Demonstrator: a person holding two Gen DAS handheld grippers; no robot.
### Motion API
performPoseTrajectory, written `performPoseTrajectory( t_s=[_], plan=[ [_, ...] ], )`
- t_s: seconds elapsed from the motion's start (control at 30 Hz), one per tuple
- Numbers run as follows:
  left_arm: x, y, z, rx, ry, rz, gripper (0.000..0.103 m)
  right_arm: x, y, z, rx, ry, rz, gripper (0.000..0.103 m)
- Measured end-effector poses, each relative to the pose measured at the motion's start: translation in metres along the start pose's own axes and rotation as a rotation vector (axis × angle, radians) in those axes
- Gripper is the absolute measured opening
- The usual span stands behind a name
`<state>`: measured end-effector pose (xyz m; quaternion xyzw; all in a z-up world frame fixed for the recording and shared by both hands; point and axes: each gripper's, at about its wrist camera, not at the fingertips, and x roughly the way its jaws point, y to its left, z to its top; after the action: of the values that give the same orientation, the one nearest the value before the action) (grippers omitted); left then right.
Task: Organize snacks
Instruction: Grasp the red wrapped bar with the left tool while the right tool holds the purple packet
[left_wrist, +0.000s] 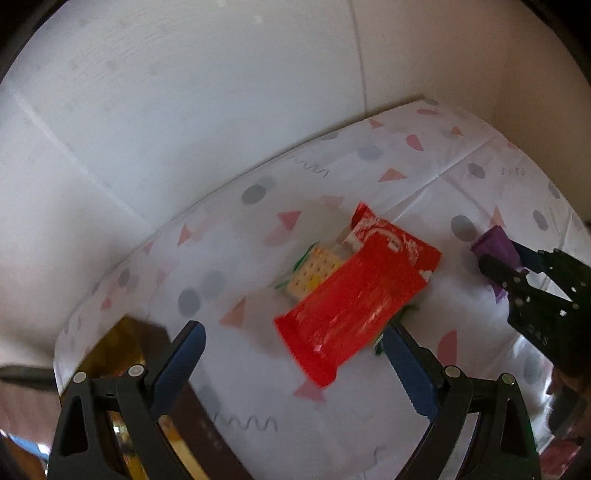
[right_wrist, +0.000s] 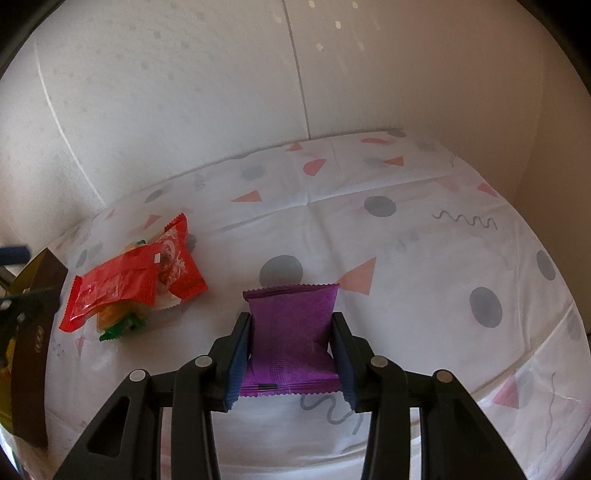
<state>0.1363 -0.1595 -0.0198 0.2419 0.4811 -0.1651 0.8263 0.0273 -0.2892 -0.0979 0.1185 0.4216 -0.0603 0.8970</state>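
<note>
A red snack packet lies on top of a pile with a cracker packet and a green-edged wrapper on the patterned tablecloth. The same pile shows at the left of the right wrist view. My left gripper is open and empty, its blue-padded fingers on either side of the near end of the red packet. My right gripper is shut on a purple snack packet and holds it just above the cloth. It also shows at the right of the left wrist view.
A brown and gold box stands at the table's left edge and also shows in the left wrist view. White walls stand close behind the table, which is covered in a cloth with dots and triangles.
</note>
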Motion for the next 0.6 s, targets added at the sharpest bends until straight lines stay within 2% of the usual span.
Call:
performPoseTrajectory(
  t_s=[0.13, 0.3, 0.37, 0.4, 0.47, 0.6],
  plan=[
    [0.014, -0.017, 0.01, 0.106, -0.02, 0.023, 0.097, 0.0, 0.0, -0.002, -0.008, -0.018, 0.004, 0.043],
    [0.028, -0.025, 0.016, 0.154, -0.022, -0.006, 0.093, -0.001, 0.0, -0.003, -0.009, -0.024, 0.007, 0.043],
    [0.032, -0.027, 0.016, 0.149, -0.013, -0.055, 0.077, -0.002, -0.001, -0.002, -0.006, -0.022, 0.011, 0.043],
    [0.033, -0.027, 0.016, 0.142, -0.009, -0.079, 0.073, -0.002, -0.001, -0.002, -0.005, -0.021, 0.014, 0.043],
    [0.035, -0.03, 0.015, 0.138, 0.005, -0.114, 0.054, -0.002, -0.002, -0.002, -0.003, -0.02, 0.017, 0.043],
    [0.029, -0.035, 0.01, 0.122, 0.004, -0.131, 0.045, -0.002, -0.003, -0.001, 0.008, -0.019, 0.022, 0.043]
  ],
)
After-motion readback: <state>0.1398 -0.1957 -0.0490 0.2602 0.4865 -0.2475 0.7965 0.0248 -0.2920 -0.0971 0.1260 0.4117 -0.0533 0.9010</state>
